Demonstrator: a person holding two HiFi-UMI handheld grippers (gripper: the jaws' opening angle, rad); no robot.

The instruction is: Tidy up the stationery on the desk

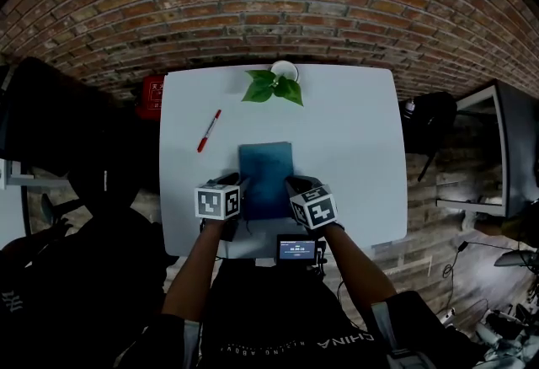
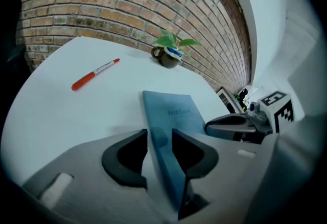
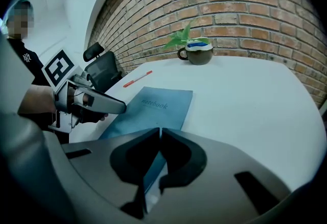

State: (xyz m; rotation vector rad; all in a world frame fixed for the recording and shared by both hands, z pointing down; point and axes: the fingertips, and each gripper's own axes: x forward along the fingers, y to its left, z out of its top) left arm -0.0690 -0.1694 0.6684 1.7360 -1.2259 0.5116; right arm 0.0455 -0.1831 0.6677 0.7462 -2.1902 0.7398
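A blue notebook (image 1: pixel 266 178) (image 2: pixel 176 115) (image 3: pixel 153 110) lies flat in the middle of the white desk (image 1: pixel 354 140), toward its near edge. My left gripper (image 1: pixel 238 184) (image 2: pixel 159 141) is at the notebook's near left corner; its jaws stand apart with the notebook's edge between them. My right gripper (image 1: pixel 290 184) (image 3: pixel 160 138) is at the near right corner, shut on the notebook's edge. A red pen (image 1: pixel 209 131) (image 2: pixel 95 73) (image 3: pixel 138 79) lies loose to the far left of the notebook.
A dark mug with a green plant (image 1: pixel 275 83) (image 2: pixel 168 54) (image 3: pixel 195 51) stands at the desk's far edge by the brick wall. A small device with a lit screen (image 1: pixel 296 249) sits at the near edge. Black chairs (image 1: pixel 50 123) (image 1: pixel 429 119) flank the desk.
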